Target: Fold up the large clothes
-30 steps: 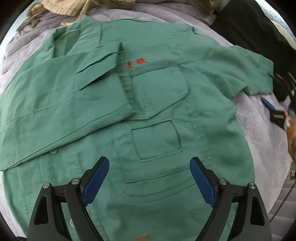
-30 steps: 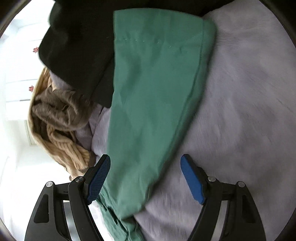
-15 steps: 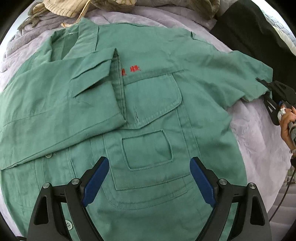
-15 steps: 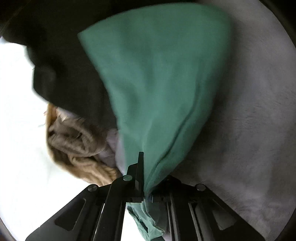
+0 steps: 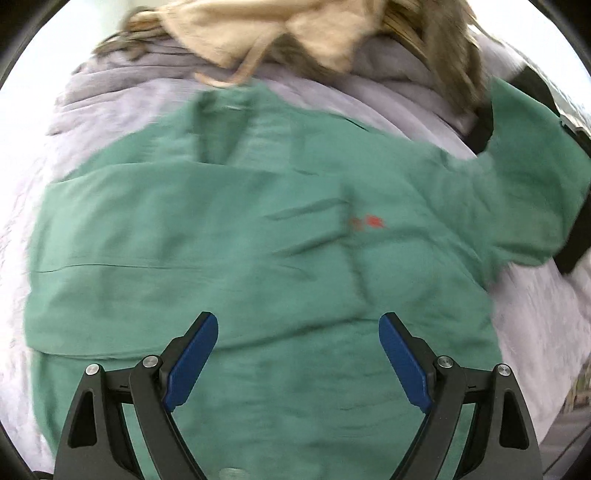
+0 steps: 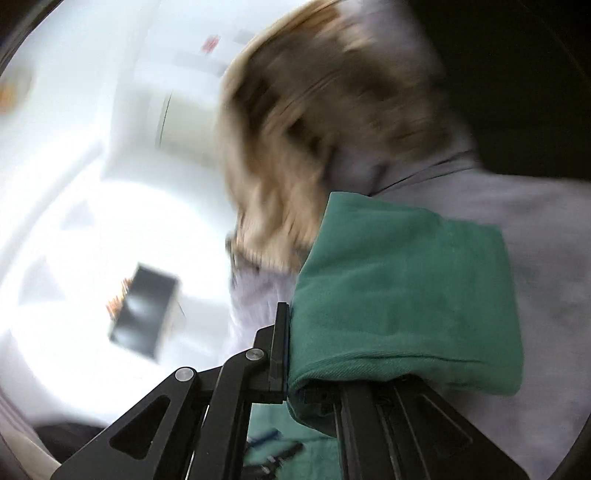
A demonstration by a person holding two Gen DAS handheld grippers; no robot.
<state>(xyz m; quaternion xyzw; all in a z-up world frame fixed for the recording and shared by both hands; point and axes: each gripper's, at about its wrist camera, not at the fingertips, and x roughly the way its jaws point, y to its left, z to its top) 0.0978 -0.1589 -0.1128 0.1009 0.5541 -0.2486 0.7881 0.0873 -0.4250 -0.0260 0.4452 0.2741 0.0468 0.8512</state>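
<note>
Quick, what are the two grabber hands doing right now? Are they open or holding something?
Left gripper: jaws open, holding nothing, above the green shirt.
Right gripper: jaws shut on the green shirt's sleeve.

Looks like bedroom in home. Under me, soft lilac blanket (image 5: 388,107) spread like bedding, rumpled at far edge. Green shirt (image 5: 258,240) laid flat on it. Heap of tan knitted clothes (image 5: 295,26) piled beyond. White walls (image 6: 92,110), bright daylight. Small dark box (image 6: 144,314) below, blurred.
</note>
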